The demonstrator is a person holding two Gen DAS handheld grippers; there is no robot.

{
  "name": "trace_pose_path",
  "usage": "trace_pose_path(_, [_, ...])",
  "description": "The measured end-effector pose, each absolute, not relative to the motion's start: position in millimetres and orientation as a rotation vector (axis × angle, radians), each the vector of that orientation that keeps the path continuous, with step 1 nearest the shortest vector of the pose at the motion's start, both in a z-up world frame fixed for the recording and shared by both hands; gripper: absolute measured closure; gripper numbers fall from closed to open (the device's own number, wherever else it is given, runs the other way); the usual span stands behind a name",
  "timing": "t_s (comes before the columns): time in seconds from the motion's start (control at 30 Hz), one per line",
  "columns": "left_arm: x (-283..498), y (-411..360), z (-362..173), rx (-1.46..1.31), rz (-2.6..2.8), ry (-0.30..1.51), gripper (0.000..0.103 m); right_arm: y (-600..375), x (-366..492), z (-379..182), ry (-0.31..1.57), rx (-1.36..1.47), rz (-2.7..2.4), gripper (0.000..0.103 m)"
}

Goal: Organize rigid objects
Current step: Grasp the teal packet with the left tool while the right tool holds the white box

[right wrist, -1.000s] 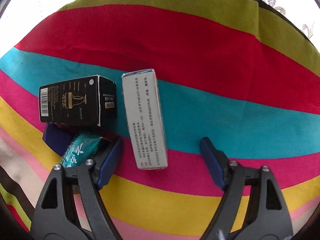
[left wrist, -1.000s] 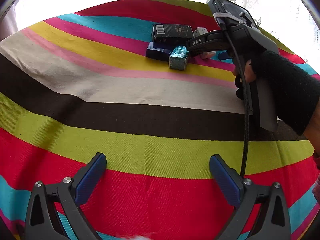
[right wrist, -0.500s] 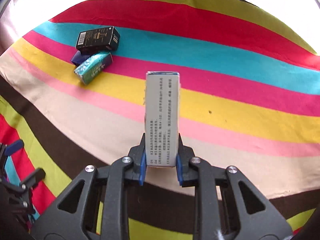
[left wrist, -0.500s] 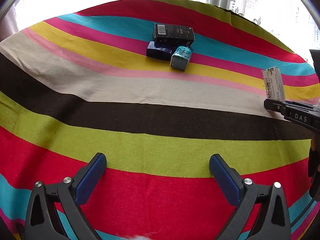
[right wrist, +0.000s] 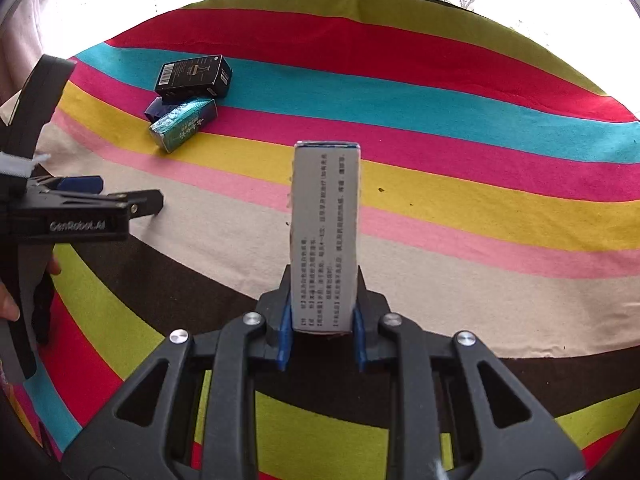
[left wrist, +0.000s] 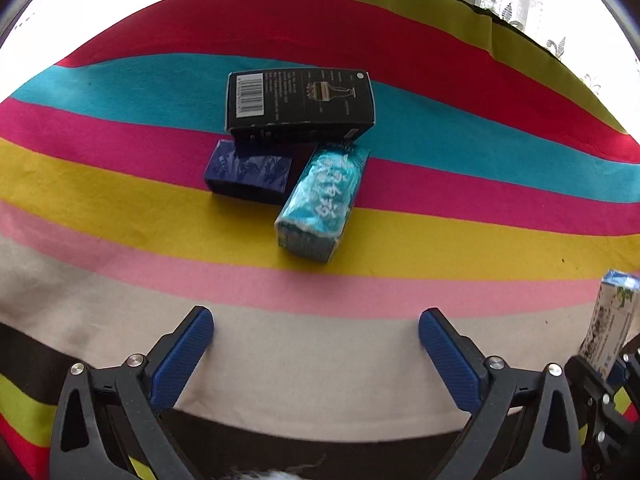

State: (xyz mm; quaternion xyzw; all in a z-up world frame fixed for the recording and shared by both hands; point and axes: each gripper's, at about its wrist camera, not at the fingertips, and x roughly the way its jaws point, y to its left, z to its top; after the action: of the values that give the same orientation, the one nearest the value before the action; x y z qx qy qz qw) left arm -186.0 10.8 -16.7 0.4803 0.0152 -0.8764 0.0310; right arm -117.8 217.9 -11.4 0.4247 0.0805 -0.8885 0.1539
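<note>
My right gripper [right wrist: 322, 336] is shut on a tall white box [right wrist: 325, 236] with small print, held upright above the striped cloth [right wrist: 460, 152]. The same white box [left wrist: 610, 322] shows at the right edge of the left wrist view. A black box [left wrist: 300, 102] lies partly on a dark blue box [left wrist: 250, 170], and a teal packet [left wrist: 322, 200] leans against both. My left gripper [left wrist: 316, 342] stands open over the beige stripe, a short way in front of that pile, with nothing between its fingers. In the right wrist view the pile [right wrist: 188, 96] lies far left and the left gripper [right wrist: 120, 204] at the left edge.
A striped cloth [left wrist: 460, 236] covers the whole table, its far edge [left wrist: 520, 36] running under a bright window with lace curtains. A person's hand [right wrist: 10, 308] holds the left gripper's handle at the left edge.
My right gripper closed on the white box, lifted it and carried it away from the pile toward the near side. My left gripper then moved forward, close to the three remaining boxes.
</note>
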Motion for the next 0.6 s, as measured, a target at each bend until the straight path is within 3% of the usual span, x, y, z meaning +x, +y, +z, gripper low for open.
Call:
trace_pose_path(0.17, [-230.6, 24.7, -17.8, 1.49, -2.747, 0.007, 0.0, 219.5, -117.9, -11.7, 0.217, 1.218, -2.544, 0.075])
trace_pose_path(0.2, [-229.8, 24.6, -17.2, 1.474, -2.765, 0.004, 0.007, 220.4, -118.0, -11.7, 0.211, 1.218, -2.542, 0.075])
trace_pose_path(0.23, [-223.6, 24.7, -13.7, 1.429, -2.804, -0.008, 0.023, 222.3, -117.6, -11.3, 0.203, 1.219, -2.54, 0.075])
trace_pose_path(0.27, [-214.2, 25.0, -9.3, 1.395, -2.835, -0.029, 0.067, 222.8, -118.2, -11.4, 0.195, 1.219, -2.538, 0.075])
trace_pose_path(0.4, [-154.4, 15.2, -5.4, 1.438, -2.856, 0.128, 0.07, 224.9, -118.0, -11.5, 0.184, 1.218, -2.535, 0.074])
trace_pose_path(0.6, [-41.9, 3.4, -3.3, 1.38, -2.872, 0.17, 0.069, 225.9, -116.8, -9.7, 0.193, 1.217, -2.536, 0.075])
